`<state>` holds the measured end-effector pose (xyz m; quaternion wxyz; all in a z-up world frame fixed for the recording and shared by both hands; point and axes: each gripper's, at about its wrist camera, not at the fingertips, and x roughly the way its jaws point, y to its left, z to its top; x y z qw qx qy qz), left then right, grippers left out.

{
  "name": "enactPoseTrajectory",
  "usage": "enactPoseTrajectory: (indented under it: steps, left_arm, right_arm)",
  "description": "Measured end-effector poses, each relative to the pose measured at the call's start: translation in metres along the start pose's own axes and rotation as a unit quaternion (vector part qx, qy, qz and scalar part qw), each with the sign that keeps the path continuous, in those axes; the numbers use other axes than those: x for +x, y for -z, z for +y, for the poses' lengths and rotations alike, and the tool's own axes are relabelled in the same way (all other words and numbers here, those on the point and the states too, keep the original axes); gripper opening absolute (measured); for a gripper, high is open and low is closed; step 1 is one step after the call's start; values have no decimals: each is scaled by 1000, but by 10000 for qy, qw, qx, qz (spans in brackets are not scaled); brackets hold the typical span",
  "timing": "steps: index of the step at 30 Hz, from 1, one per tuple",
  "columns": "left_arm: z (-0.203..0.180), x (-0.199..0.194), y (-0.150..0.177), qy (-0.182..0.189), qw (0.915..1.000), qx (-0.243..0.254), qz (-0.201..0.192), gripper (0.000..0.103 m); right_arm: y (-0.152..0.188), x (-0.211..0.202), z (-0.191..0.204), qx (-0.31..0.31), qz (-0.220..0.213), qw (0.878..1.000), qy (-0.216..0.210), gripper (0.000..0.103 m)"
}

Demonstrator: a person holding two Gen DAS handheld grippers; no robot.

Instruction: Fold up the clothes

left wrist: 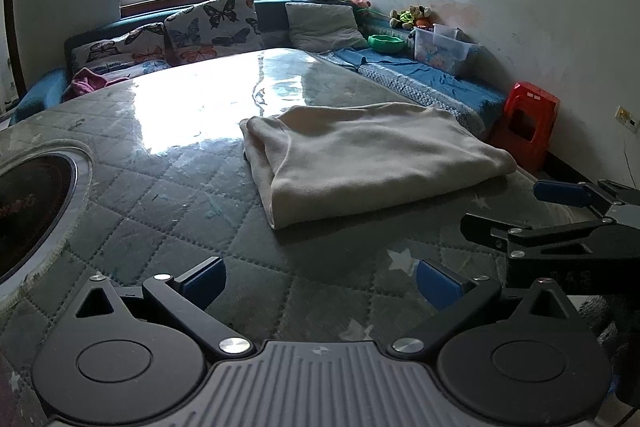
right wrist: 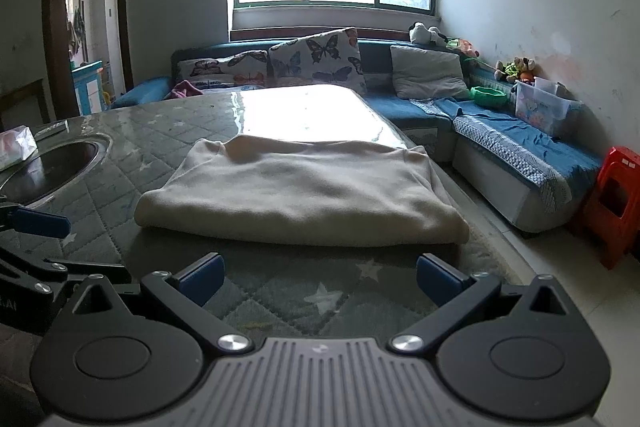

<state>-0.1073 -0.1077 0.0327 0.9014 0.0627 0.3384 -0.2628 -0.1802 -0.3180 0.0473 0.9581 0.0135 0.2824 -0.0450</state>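
The cream garment point(right wrist: 298, 191) lies folded into a compact rectangle on the quilted table cover point(right wrist: 120, 227), toward the table's right side, with its rounded fold edge nearest the grippers. The left gripper point(left wrist: 320, 283) hangs over bare cover, near and to the left of the garment, its jaws spread wide and holding nothing. The right gripper point(right wrist: 320, 277) sits just short of the garment's near edge, jaws likewise apart and empty; neither tool touches the cloth. Judged from the layout, the fold appears largely complete. Risks noted: the table carries a glossy clear overlay point(left wrist: 208, 99), so a sideways push could slide the whole bundle rather than crease it; the garment's right edge lies close to the table's right edge, and a drag that way could tip it off toward the floor; a pinch taking only the top layer would peel the fold open. The recessed round hob point(left wrist: 32, 203) to the left is well apart from the garment. No legible brand or label is found; faint white characters on the left gripper's arm in the right wrist view cannot be read.
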Motion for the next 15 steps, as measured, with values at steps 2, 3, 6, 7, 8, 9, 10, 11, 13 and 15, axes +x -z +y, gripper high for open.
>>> enactPoseTrajectory:
  steps: [2, 3, 6, 7, 8, 9, 10, 11, 13, 15]
  left_arm:
    - [-1, 0, 1, 1, 10000, 20, 6, 103]
    - [-1, 0, 2, 4, 10000, 32, 12, 103]
    - [-3, 1, 3, -1, 10000, 48, 26, 103]
    - [-3, 1, 3, -2, 10000, 50, 29, 103]
    - [-3, 1, 3, -8, 10000, 51, 33, 103]
    - [-4, 1, 3, -13, 10000, 53, 37, 103]
    - [-4, 0, 4, -18, 10000, 54, 42, 103]
    - [-4, 0, 4, -23, 10000, 55, 46, 103]
    - [-4, 0, 4, -26, 10000, 59, 40, 103]
    - [-4, -1, 4, -23, 10000, 67, 23, 103]
  right_arm:
    - [1, -1, 0, 7, 6, 10000, -4, 103]
    - [2, -1, 0, 19, 1, 10000, -2, 103]
    - [2, -2, -1, 51, -12, 10000, -17, 103]
    - [2, -3, -1, 57, -14, 10000, -17, 103]
    - [2, -3, -1, 63, -16, 10000, -16, 103]
    - [2, -3, -1, 67, -18, 10000, -14, 103]
    - [3, -3, -1, 72, -20, 10000, -16, 103]
    - [3, -4, -1, 77, -22, 10000, -17, 103]
    - [3, -4, -1, 88, -28, 10000, -20, 103]
    - [3, -5, -1, 101, -37, 9999, -24, 103]
